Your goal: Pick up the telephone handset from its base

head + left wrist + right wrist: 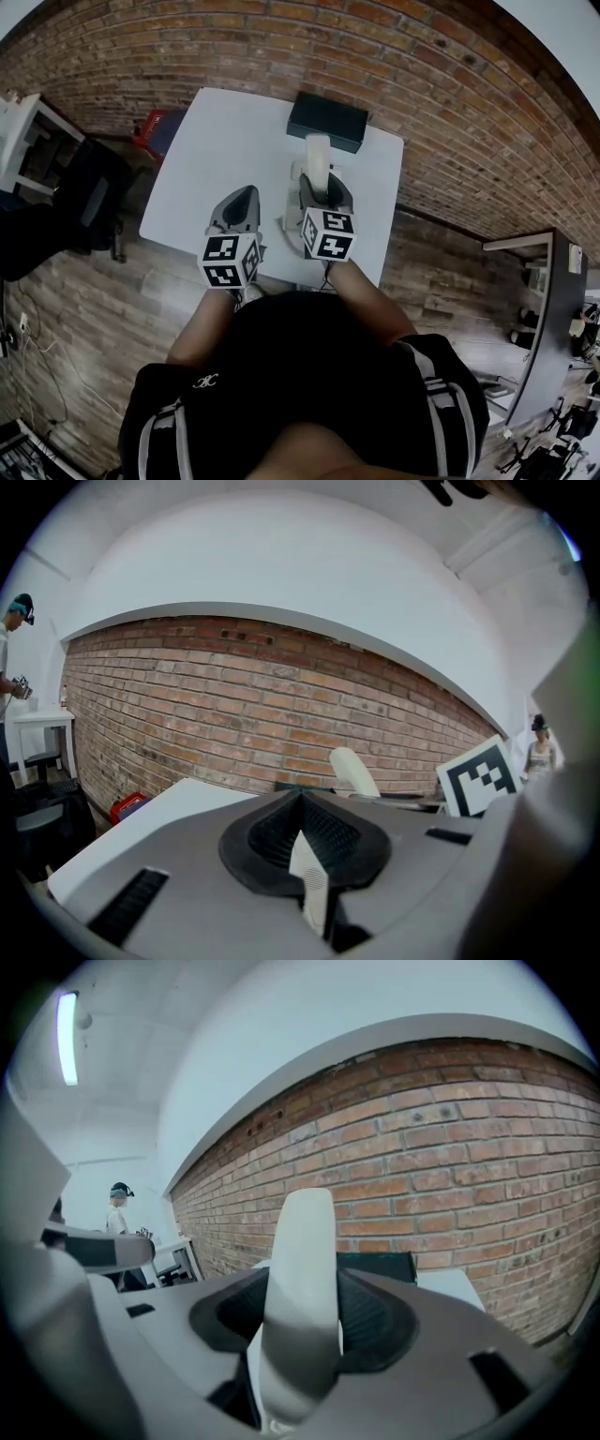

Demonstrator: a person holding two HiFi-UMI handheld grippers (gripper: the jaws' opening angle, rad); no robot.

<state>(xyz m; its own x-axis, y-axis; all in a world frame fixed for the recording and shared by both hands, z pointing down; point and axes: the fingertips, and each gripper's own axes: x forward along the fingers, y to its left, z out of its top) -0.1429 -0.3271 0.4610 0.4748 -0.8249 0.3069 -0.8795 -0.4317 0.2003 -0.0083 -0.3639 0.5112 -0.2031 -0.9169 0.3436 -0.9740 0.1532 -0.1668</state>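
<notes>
My right gripper (323, 190) is shut on the white telephone handset (318, 157), which sticks out past the jaws toward the back of the white table (220, 141). In the right gripper view the handset (302, 1269) stands upright between the black pads (380, 1321), raised in front of the brick wall. Bits of the white telephone base (292, 217) show beside and under that gripper; most of it is hidden. My left gripper (241, 202) hovers to the left of the phone, shut, with nothing between its pads (333, 836). The handset (352, 770) shows to its right.
A dark green box (327, 120) lies at the table's back edge, just behind the handset. A red item (156, 127) sits on the floor by the table's left corner. A black chair (91, 197) and white shelf (22, 141) stand at left.
</notes>
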